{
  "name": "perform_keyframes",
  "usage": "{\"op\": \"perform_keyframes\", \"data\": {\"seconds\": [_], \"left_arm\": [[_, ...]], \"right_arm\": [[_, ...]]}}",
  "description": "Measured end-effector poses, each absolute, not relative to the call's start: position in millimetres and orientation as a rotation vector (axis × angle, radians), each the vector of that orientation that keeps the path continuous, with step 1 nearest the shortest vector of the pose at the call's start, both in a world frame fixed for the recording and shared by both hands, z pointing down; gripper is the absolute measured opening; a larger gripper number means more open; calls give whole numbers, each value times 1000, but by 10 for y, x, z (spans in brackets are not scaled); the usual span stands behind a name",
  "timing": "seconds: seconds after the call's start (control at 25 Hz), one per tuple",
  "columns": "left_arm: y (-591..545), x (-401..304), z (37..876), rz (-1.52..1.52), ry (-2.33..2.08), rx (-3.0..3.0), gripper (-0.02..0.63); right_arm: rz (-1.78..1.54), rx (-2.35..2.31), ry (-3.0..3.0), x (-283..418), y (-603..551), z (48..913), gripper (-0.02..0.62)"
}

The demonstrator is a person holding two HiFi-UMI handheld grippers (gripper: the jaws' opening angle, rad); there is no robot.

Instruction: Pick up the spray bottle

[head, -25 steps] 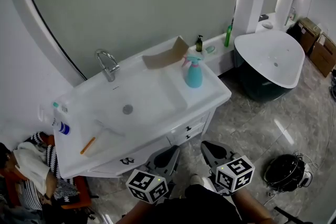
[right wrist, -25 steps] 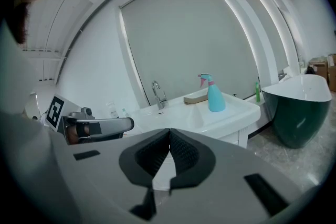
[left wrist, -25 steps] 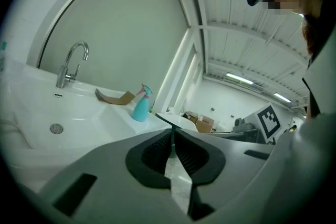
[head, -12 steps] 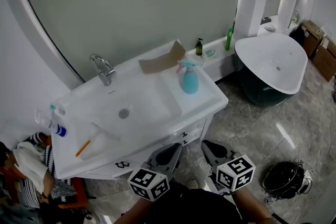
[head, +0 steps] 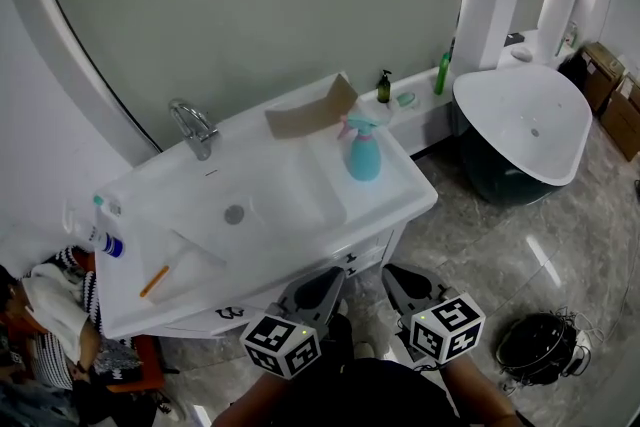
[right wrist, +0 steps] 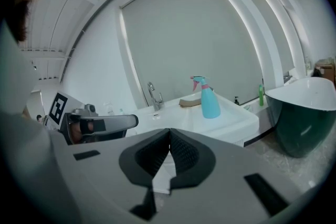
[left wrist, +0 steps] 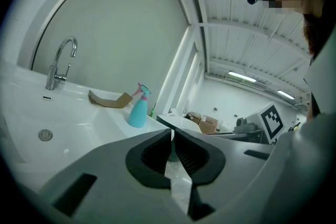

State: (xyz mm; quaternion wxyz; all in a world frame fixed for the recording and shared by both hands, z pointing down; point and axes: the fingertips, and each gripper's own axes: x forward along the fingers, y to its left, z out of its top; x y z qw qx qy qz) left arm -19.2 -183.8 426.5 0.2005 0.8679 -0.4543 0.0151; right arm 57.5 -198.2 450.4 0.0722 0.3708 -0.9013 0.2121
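on the vanity [head: 412, 198], upright spray bottle [head: 364, 155]; left tool [left wrist: 171, 132], right tool [right wrist: 169, 131] pressed together, empty

Left gripper [head: 322, 283] and right gripper [head: 402, 283] sit side by side, tilted slightly downward, jaws pressed together with nothing between them.

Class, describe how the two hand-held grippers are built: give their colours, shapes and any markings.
The left hand-held gripper and the right hand-held gripper look alike. Each has a smooth grey body with two broad jaws that narrow towards the tips, lined with black ribbed pads. Each also carries a white cube printed with black square markers.
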Motion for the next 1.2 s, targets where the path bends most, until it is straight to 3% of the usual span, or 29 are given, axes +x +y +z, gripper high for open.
{"op": "perform_keyframes", "data": {"seconds": [1.2], "left_arm": [[-3290,-269,4205,76,-1165,2480,12]], "right_arm": [[570,1173,-2661,400,-3465,4348,6]]}}
